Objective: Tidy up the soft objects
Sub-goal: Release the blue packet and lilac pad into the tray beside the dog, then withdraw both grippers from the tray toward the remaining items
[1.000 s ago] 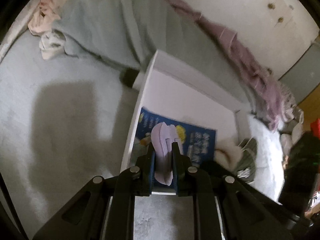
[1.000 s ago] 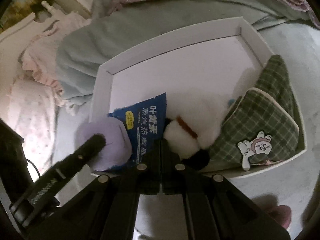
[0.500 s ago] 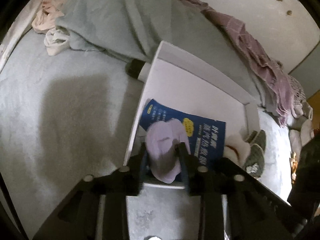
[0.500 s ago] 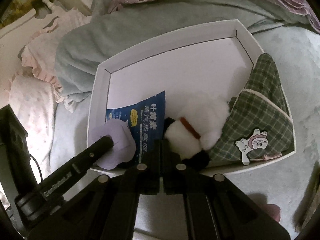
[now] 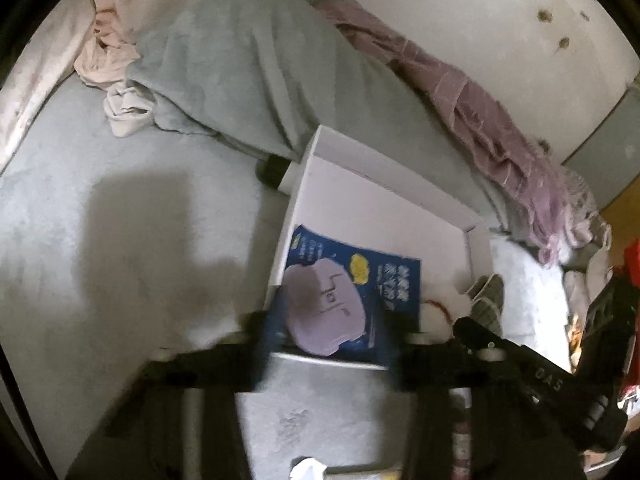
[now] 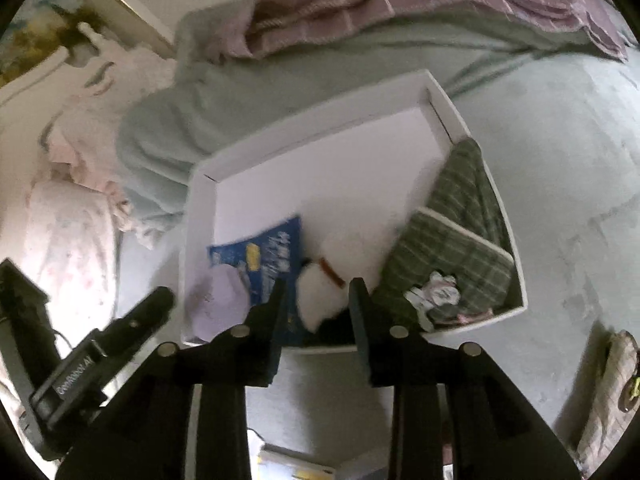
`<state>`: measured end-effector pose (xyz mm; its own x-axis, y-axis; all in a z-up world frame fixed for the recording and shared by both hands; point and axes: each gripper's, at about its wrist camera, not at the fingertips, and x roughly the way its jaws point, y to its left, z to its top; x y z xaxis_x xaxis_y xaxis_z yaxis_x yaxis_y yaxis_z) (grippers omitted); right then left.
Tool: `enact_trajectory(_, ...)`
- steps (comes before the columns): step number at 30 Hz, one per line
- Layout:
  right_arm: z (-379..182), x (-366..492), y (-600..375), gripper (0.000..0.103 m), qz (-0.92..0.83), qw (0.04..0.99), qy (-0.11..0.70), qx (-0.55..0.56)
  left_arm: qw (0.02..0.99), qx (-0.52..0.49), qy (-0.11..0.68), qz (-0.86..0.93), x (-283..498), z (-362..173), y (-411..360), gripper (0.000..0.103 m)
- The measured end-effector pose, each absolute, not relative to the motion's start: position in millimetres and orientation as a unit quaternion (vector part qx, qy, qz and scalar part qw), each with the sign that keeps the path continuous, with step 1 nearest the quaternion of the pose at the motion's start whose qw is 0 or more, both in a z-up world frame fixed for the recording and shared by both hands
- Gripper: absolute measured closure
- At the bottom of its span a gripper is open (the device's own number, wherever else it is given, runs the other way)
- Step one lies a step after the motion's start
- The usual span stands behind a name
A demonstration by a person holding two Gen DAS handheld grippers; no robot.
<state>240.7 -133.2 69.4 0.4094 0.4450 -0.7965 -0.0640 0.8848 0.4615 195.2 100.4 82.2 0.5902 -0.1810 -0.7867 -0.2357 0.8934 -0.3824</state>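
A white tray [image 5: 384, 168] [image 6: 312, 128] lies on the bed. In it a lilac soft pad [image 5: 324, 308] [image 6: 218, 304] rests flat on a blue packet [image 5: 392, 276] [image 6: 268, 248]. Beside these are a white plush [image 6: 324, 276] and a green plaid pouch [image 6: 452, 256]. My left gripper [image 5: 326, 320] hovers over the tray's near edge, blurred. Its jaws are closing with wide-set pads that touch nothing; the lilac pad lies below them. My right gripper [image 6: 317, 290] is opening above the white plush, not touching it.
A grey-green blanket [image 5: 248, 64] and a purple plaid throw [image 5: 480, 100] are heaped behind the tray. Pink clothing [image 5: 108, 52] lies at the far left. A black-capped bottle [image 5: 276, 172] lies against the tray's left wall. A beige checked bag [image 6: 616, 392] is at the right.
The left gripper let go of the lilac pad, which now lies flat on the blue packet, and drew back and up. The right gripper's jaws went from shut to apart.
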Motion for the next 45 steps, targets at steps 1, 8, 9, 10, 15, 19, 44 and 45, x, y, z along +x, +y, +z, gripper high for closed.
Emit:
enact_trajectory(1,67.5,241.1,-132.6,0.07,0.153,0.819,0.524,0.18,0.861,-0.229,0.454,0.01,194.7,82.0,99.1,0.086)
enact_trajectory(8,58.9,244.7,-129.0,0.071,0.142,0.82,0.523,0.183,0.862,-0.216,0.458,-0.016,200.9,73.2,85.3,0.093)
enact_trajectory(9,56.1,245.6,-129.2,0.071,0.145,0.819,0.521,0.189,0.858,-0.216,0.466,-0.015,203.7,68.5,83.8,0.093)
enact_trajectory(10,54.0,246.8,-128.9,0.071,0.148,0.818,0.519,0.197,0.853,-0.217,0.475,-0.015,206.7,62.3,82.9,0.093)
enact_trajectory(15,37.4,253.5,-126.7,0.069,0.158,0.79,0.547,0.228,0.836,-0.216,0.504,-0.003,215.1,40.6,81.7,0.097)
enact_trajectory(19,37.6,252.0,-126.3,0.075,0.159,0.792,0.545,0.226,0.832,-0.226,0.506,-0.003,215.1,37.3,85.2,0.097)
enact_trajectory(44,56.7,237.7,-78.6,0.086,0.241,0.824,0.505,0.087,0.848,-0.219,0.481,0.019,199.2,68.3,97.2,0.098)
enact_trajectory(45,57.8,236.5,-76.4,0.085,0.246,0.827,0.501,0.074,0.849,-0.215,0.482,0.021,198.3,70.3,96.6,0.098)
